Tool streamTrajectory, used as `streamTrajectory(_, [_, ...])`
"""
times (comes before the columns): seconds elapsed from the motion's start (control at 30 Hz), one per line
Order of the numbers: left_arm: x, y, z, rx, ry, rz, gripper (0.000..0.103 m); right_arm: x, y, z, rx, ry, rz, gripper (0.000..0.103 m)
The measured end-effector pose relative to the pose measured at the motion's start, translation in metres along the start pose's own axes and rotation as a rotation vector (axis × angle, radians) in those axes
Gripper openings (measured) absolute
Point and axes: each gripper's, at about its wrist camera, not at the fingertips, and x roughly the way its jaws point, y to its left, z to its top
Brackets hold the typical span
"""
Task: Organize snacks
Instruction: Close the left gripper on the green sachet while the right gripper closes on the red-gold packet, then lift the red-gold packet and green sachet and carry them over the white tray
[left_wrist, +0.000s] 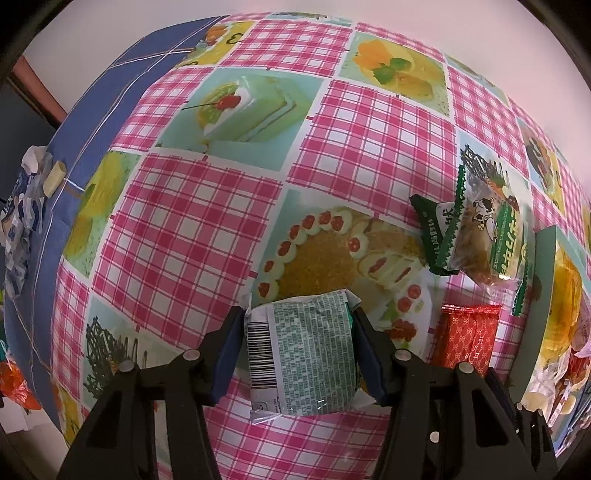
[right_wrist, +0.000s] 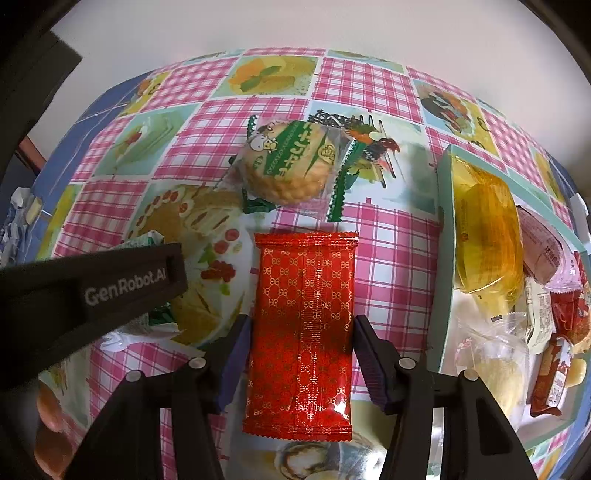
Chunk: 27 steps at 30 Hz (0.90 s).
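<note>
A green-and-white crinkled foil snack packet with a barcode (left_wrist: 301, 350) is seen clamped between the blue pads of the left gripper (left_wrist: 299, 347), printed back side up, apparently so it can be carried off the pink-checked, cake-print plastic tablecloth (left_wrist: 207, 229); its long axis runs along the fingers, sealed end pointing away from the camera; whether it is lifted or resting on the cloth cannot be told; the right gripper (right_wrist: 301, 358) is set narrow round a flat red foil packet with a gold link pattern (right_wrist: 301, 332), pads at or v. close to both long edges, though a firm grip cannot be confirmed; the red packet lies flat, long axis in line w/ the fingers, far short edge pointing toward a round biscuit in a clear wrapper with green zigzag ends (right_wrist: 291, 162), which lies apart on the cloth; a pale-green open box (right_wrist: 445, 258) stands just right of the red packet, already filled w/ assorted snacks, so it is judged to be the likely destination for both packets
</note>
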Motion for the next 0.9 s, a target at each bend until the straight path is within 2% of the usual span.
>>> streamTrajectory(0.13, [-0.004, 0.004, 0.0, -0.007, 0.001, 0.002, 0.057, -0.002, -0.004, 0.001, 0.011, 0.003, 0.009, 0.049])
streamTrajectory(0.27, [-0.012, 0.005, 0.001, -0.01, -0.013, 0.0, 0.056, -0.007, -0.005, 0.002, 0.014, -0.001, 0.021, 0.049])
streamTrajectory(0.6, [-0.058, 0.012, 0.002, -0.005, -0.11, -0.005, 0.055, -0.043, -0.022, 0.01, 0.09, -0.053, 0.085, 0.049])
streamTrajectory(0.9, [-0.097, -0.001, -0.001, 0.008, -0.202, -0.011, 0.055, -0.069, -0.04, 0.012, 0.144, -0.105, 0.119, 0.049])
